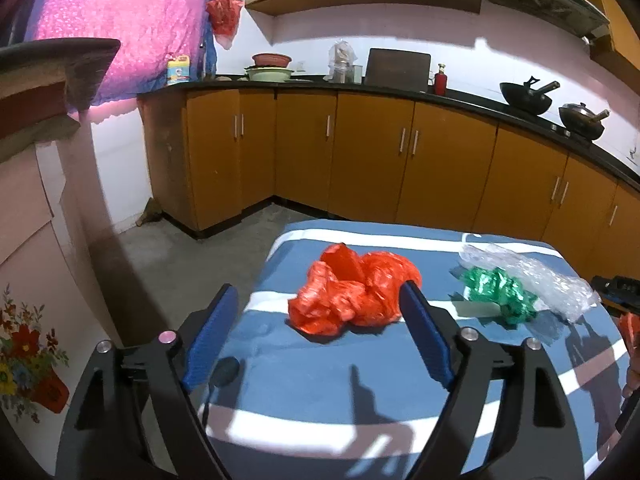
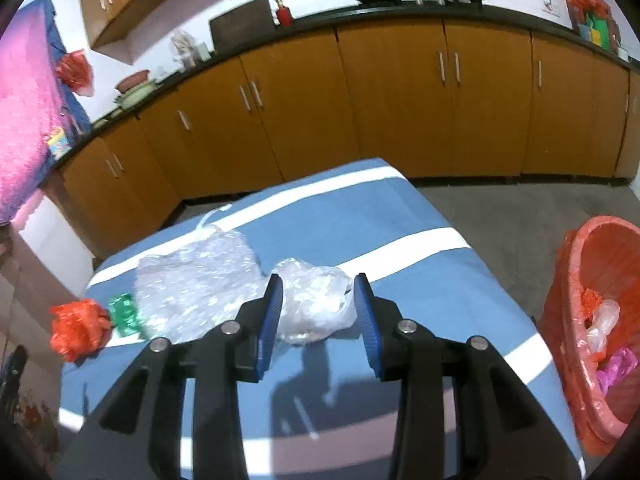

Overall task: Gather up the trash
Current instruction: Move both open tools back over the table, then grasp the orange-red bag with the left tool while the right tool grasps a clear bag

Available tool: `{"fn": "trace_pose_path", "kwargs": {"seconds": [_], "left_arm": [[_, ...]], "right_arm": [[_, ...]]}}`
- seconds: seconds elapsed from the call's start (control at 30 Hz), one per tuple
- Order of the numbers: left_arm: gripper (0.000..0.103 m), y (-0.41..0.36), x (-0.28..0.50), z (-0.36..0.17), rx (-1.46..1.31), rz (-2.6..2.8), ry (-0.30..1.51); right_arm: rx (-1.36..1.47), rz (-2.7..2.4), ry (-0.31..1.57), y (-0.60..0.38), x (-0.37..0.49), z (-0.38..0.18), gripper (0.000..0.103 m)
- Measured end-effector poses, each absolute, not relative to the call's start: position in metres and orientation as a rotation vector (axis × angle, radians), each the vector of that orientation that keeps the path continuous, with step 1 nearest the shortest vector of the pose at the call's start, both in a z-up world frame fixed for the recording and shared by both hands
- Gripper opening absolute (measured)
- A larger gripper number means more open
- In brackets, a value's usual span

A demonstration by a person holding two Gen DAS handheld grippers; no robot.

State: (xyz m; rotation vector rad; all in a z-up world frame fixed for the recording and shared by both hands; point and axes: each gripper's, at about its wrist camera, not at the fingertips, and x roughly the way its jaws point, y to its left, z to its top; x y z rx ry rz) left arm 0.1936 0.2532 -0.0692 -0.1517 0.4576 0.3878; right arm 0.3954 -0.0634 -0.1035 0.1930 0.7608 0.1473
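Your right gripper [image 2: 318, 300] is part open, its jaws either side of the clear plastic bag [image 2: 316, 300] on the table [image 2: 420, 280] without clamping it. Close low around the crumpled bulk before lifting. Your left gripper [image 1: 320, 312] gapes wide and empty, just short of the red bag [image 1: 352, 296]. The lined red bin [image 2: 600, 320] already holds red, white and pink scraps.

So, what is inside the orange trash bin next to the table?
Inside the orange trash bin, lined with an orange bag, lie a crumpled clear plastic bag, a pink plastic piece and an orange scrap. Anything beneath them is covered, and the bottom cannot be seen.
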Motion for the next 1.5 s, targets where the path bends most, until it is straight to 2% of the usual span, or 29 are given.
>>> {"fn": "trace_pose_path", "kwargs": {"seconds": [0.1,0.2,0.3,0.73,0.77,0.83,0.93,1.0,1.1,1.2,1.3,1.5], "left_arm": [[0.088,0.259,0.198,-0.069,-0.144,0.383,0.452],[0.092,0.262,0.206,-0.07,-0.131,0.369,0.454],[0.093,0.261,0.212,-0.073,-0.113,0.354,0.462],[0.093,0.266,0.261,-0.094,-0.073,0.315,0.632],[0.091,0.267,0.265,-0.095,-0.071,0.315,0.649],[0.079,0.269,0.273,-0.099,-0.081,0.289,0.688],[0.06,0.271,0.278,-0.102,-0.095,0.246,0.717],[0.042,0.269,0.278,-0.102,-0.092,0.221,0.721],[0.028,0.262,0.277,-0.102,-0.076,0.188,0.72],[0.02,0.26,0.275,-0.102,-0.082,0.185,0.71],[0.017,0.256,0.269,-0.101,-0.098,0.194,0.701],[0.016,0.235,0.254,-0.09,-0.11,0.174,0.676]], "right_arm": [[0.191,0.149,0.803,-0.062,0.403,-0.116,0.037],[0.16,0.165,0.851,-0.06,0.405,-0.129,0.012],[0.127,0.153,0.845,-0.061,0.397,-0.135,0.006],[0.156,0.101,0.823,-0.089,0.37,-0.134,0.004],[0.157,0.101,0.824,-0.089,0.37,-0.133,0.005],[0.161,0.101,0.827,-0.091,0.369,-0.133,0.005],[0.17,0.1,0.831,-0.091,0.368,-0.134,0.005],[0.173,0.099,0.833,-0.092,0.368,-0.135,0.005],[0.17,0.1,0.832,-0.091,0.366,-0.135,0.005],[0.174,0.1,0.828,-0.094,0.362,-0.133,0.005],[0.179,0.1,0.822,-0.098,0.357,-0.129,0.005],[0.203,0.097,0.787,-0.117,0.338,-0.11,0.005]]}}
